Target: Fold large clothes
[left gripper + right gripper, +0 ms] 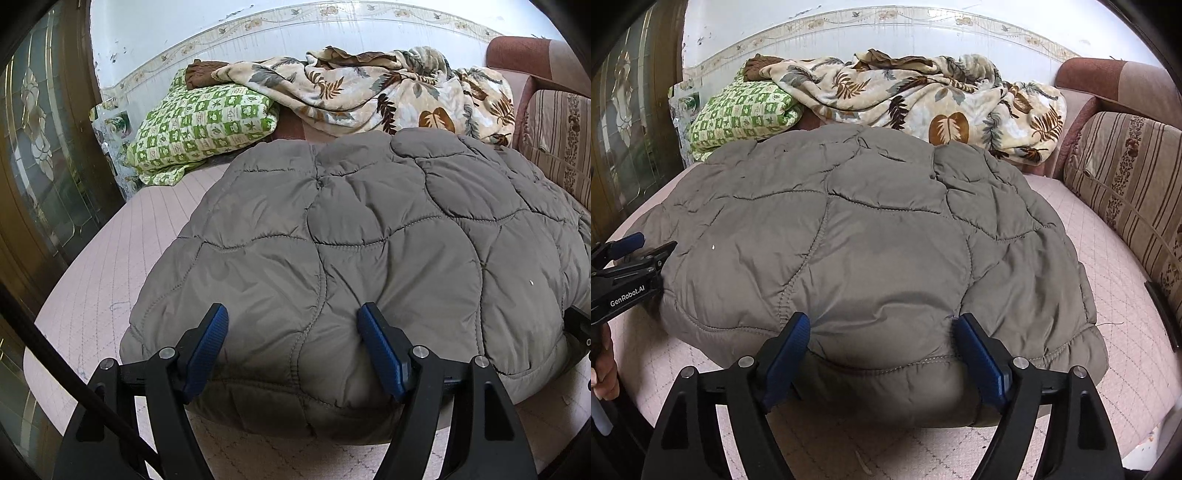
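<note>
A grey quilted jacket (369, 221) (868, 221) lies folded in a thick bundle on the pink quilted surface (103, 266). My left gripper (292, 310) stands wide at the bundle's near left edge, and the puffy hem bulges between its blue pads (210, 343) without being pinched. My right gripper (882, 318) is spread wide over the near right edge, again with fabric between the jaws. In the right wrist view the left gripper (646, 247) shows side-on against the jacket's left side, with a hand (605, 369) on its grip.
A green checked pillow (199, 125) and a crumpled leaf-print blanket (369, 88) lie behind the jacket against the tiled wall. A striped sofa cushion (1126, 192) borders the right side. A wooden door with patterned glass (37, 129) stands at the left.
</note>
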A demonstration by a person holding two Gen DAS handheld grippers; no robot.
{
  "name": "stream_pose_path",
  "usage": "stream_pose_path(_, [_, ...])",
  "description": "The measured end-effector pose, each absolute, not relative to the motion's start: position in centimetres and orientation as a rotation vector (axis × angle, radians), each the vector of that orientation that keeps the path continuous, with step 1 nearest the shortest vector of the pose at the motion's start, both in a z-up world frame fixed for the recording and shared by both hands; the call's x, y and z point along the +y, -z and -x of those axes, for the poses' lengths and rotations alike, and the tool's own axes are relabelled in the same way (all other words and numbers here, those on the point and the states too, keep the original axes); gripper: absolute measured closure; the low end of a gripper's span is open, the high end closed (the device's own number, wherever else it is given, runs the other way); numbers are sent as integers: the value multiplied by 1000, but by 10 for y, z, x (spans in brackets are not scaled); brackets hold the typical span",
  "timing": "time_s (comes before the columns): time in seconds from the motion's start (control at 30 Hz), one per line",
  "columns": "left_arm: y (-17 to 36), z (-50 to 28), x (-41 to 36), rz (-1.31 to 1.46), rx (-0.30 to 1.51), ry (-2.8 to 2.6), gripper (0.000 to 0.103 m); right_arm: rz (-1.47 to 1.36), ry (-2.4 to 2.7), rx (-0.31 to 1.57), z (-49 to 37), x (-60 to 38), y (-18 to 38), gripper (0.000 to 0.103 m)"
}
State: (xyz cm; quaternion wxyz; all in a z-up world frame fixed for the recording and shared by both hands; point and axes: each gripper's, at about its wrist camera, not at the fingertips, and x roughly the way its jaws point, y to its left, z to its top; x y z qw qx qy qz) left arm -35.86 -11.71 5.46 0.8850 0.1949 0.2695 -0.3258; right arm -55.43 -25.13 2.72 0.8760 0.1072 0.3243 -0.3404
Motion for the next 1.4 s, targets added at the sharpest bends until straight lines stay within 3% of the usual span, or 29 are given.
stream_pose_path(1.0, [-55, 358, -117, -402, 562, 682, 30, -222, 710, 682, 553, -252, -27, 14])
stream_pose_path(1.4, [-64, 370, -93, -321, 563, 711, 28, -215, 743, 595, 573, -247, -43, 14])
